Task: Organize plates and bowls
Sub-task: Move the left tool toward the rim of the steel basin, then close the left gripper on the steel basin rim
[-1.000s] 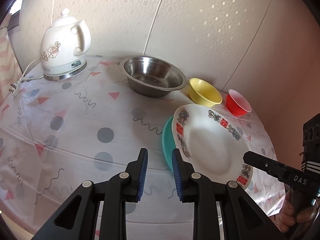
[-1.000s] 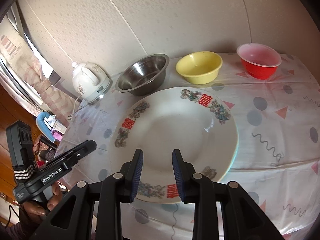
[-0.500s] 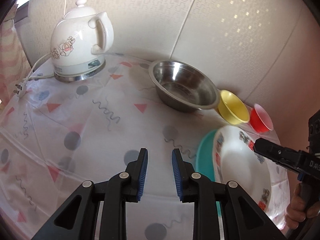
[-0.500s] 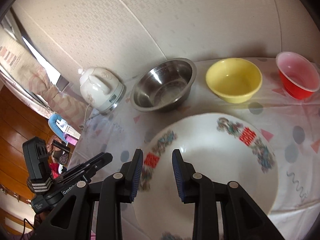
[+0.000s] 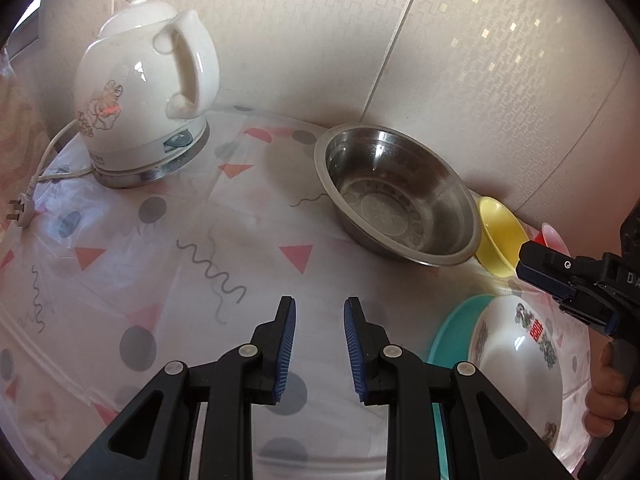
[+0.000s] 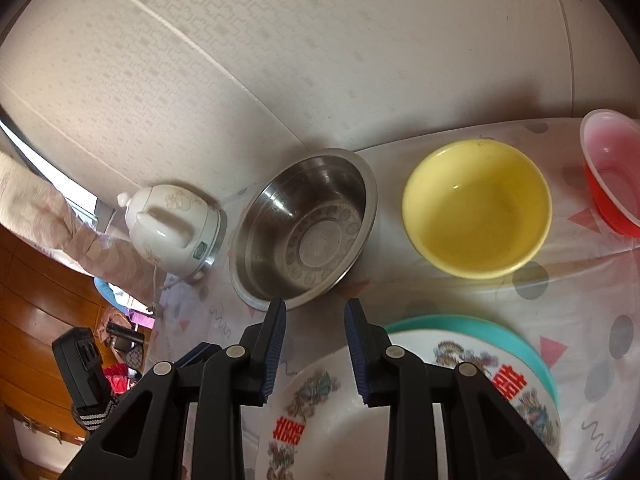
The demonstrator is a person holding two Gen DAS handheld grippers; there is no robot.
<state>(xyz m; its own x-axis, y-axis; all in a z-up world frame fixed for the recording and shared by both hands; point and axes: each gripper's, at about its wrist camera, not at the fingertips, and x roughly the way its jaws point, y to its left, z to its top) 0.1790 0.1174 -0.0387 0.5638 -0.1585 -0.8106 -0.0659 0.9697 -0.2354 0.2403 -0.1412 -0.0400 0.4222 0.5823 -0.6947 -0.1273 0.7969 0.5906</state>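
Note:
A steel bowl (image 5: pixel 400 200) (image 6: pixel 308 224) stands near the wall, with a yellow bowl (image 5: pixel 500 236) (image 6: pixel 476 208) and a red bowl (image 5: pixel 554 236) (image 6: pixel 612 172) in a row to its right. In front of them a white plate (image 5: pixel 516 364) (image 6: pixel 516 384) with red characters lies on a teal plate (image 5: pixel 452 332) (image 6: pixel 460 322). My left gripper (image 5: pixel 320 308) is open and empty over bare tablecloth, left of the plates. My right gripper (image 6: pixel 314 308) (image 5: pixel 528 260) is open and empty above the white plate's far rim, pointing at the steel bowl.
A white electric kettle (image 5: pixel 144 92) (image 6: pixel 172 228) sits at the back left, its cord and plug (image 5: pixel 18 210) trailing to the table's left edge. The patterned tablecloth (image 5: pixel 180 240) covers the table. The wall runs close behind the bowls. A hand (image 5: pixel 608 396) holds the right gripper.
Both grippers have moved forward and leftward over the table. The kettle and steel bowl now loom larger, and the plates have slid toward the lower edge of both views. Jaws unchanged.

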